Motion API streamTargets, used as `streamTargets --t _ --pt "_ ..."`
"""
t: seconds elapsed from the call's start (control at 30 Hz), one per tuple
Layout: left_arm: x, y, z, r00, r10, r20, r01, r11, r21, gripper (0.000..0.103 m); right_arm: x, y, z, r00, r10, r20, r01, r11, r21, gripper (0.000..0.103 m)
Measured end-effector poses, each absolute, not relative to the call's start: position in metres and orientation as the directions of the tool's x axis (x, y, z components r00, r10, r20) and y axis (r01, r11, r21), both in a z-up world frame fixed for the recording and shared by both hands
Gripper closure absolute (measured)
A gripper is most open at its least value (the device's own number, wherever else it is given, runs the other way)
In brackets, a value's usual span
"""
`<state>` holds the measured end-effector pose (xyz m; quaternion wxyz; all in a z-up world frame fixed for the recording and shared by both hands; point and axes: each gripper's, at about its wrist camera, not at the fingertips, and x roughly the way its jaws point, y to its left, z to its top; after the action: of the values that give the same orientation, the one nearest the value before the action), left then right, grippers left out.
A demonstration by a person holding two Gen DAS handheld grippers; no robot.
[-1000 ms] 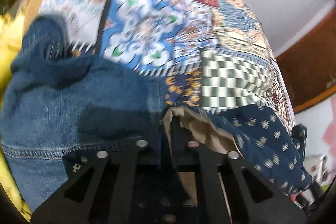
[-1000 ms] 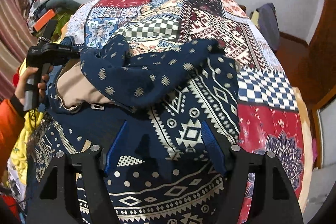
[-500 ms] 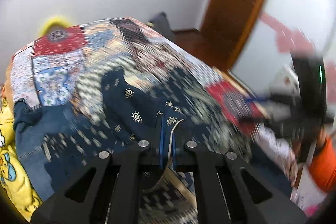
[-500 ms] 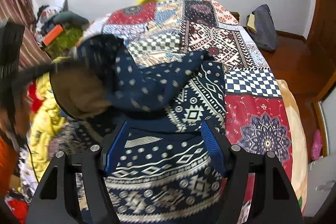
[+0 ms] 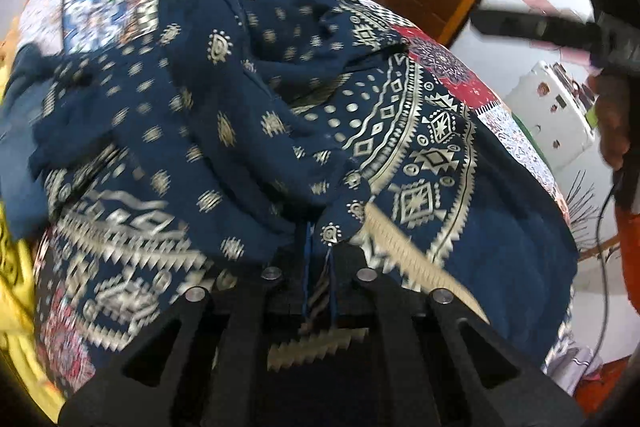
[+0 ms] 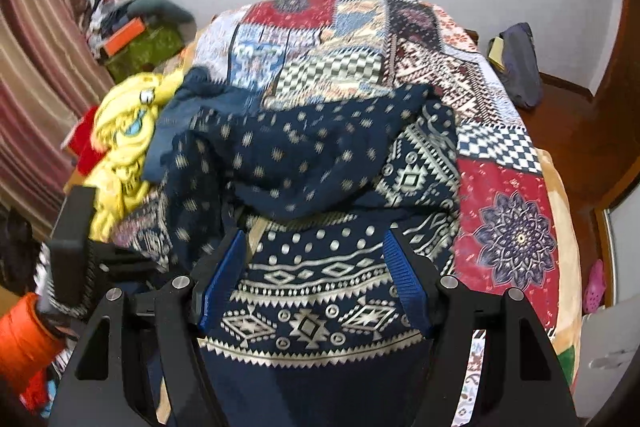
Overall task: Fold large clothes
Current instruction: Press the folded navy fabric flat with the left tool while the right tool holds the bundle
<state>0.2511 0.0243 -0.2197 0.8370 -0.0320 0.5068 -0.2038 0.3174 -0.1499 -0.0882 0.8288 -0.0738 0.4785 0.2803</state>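
Two grippers work over one navy printed garment (image 6: pixel 320 163) that lies heaped on the patchwork bedspread (image 6: pixel 508 211). Taking that garment as the landmark: the left gripper (image 5: pixel 319 259) sits at its near hem, its fingers drawn close together with a fold of the navy cloth pinched between them, and a strip with a cream zigzag border hangs down from the pinch. Around this grip the cloth bunches into dark folds dotted with small cream motifs, while the flatter part of the garment, with its curved bands of diamonds and triangles, spreads away toward the red patch of the bedspread.

The right gripper (image 6: pixel 316 287) hangs above the garment's wide patterned border, its blue-padded fingers (image 6: pixel 222 279) spread far apart and gripping nothing; whether the tips touch the cloth cannot be told. Beyond the garment's far edge the bedspread shows checkered and floral squares. A piece of blue denim (image 6: pixel 192 107) lies against the garment's far left corner, and beside that a yellow cartoon-print cloth (image 6: pixel 120 147) spills off the bed. Seen from the left wrist, the person's hand (image 5: pixel 612 123) holding the other tool's handle appears off the garment's right side.
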Motion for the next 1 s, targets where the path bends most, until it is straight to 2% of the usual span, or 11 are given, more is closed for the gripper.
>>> streamTargets --t 0.03,0.1,0.13,0.23,0.33,0.63,0.77,0.83,0.93,1.0 --pt "0.249 0.028 -0.217 0.402 -0.367 -0.839 0.3 0.918 -0.258 0.072 0.316 -0.148 -0.093 0.378 0.386 -0.842 -0.537 0.832 0.14 0.036" --pt "0.244 0.038 -0.203 0.431 -0.339 -0.836 0.277 0.932 -0.235 0.056 0.313 -0.147 -0.099 0.367 0.378 -0.85 -0.531 0.835 0.142 0.036" --pt "0.241 0.041 -0.196 0.445 -0.329 -0.833 0.269 0.936 -0.226 0.051 0.312 -0.148 -0.102 0.362 0.379 -0.851 -0.528 0.836 0.148 0.036" --pt "0.244 0.056 -0.177 0.486 -0.296 -0.823 0.228 0.951 -0.208 0.048 0.308 -0.151 -0.104 0.36 0.387 -0.849 -0.522 0.837 0.161 0.036" --pt "0.257 0.07 -0.162 0.524 -0.299 -0.797 0.189 0.954 -0.233 0.04 0.307 -0.158 -0.105 0.371 0.382 -0.847 -0.511 0.845 0.158 0.036" --pt "0.309 0.092 -0.136 0.567 -0.417 -0.71 0.117 0.894 -0.432 0.039 0.308 -0.189 -0.102 0.402 0.364 -0.841 -0.473 0.868 0.15 0.036" --pt "0.315 0.091 -0.111 0.616 -0.369 -0.696 0.119 0.917 -0.381 0.039 0.313 -0.205 -0.108 0.397 0.356 -0.846 -0.435 0.885 0.168 0.036" --pt "0.317 0.091 -0.103 0.639 -0.323 -0.698 0.109 0.937 -0.333 0.029 0.315 -0.211 -0.111 0.395 0.361 -0.845 -0.416 0.89 0.186 0.036" --pt "0.329 0.091 -0.112 0.632 -0.268 -0.727 0.088 0.957 -0.277 0.027 0.316 -0.216 -0.114 0.392 0.375 -0.84 -0.4 0.892 0.212 0.036" --pt "0.343 0.089 -0.136 0.584 -0.229 -0.779 0.074 0.97 -0.23 0.027 0.317 -0.217 -0.115 0.389 0.388 -0.835 -0.391 0.891 0.232 0.036"
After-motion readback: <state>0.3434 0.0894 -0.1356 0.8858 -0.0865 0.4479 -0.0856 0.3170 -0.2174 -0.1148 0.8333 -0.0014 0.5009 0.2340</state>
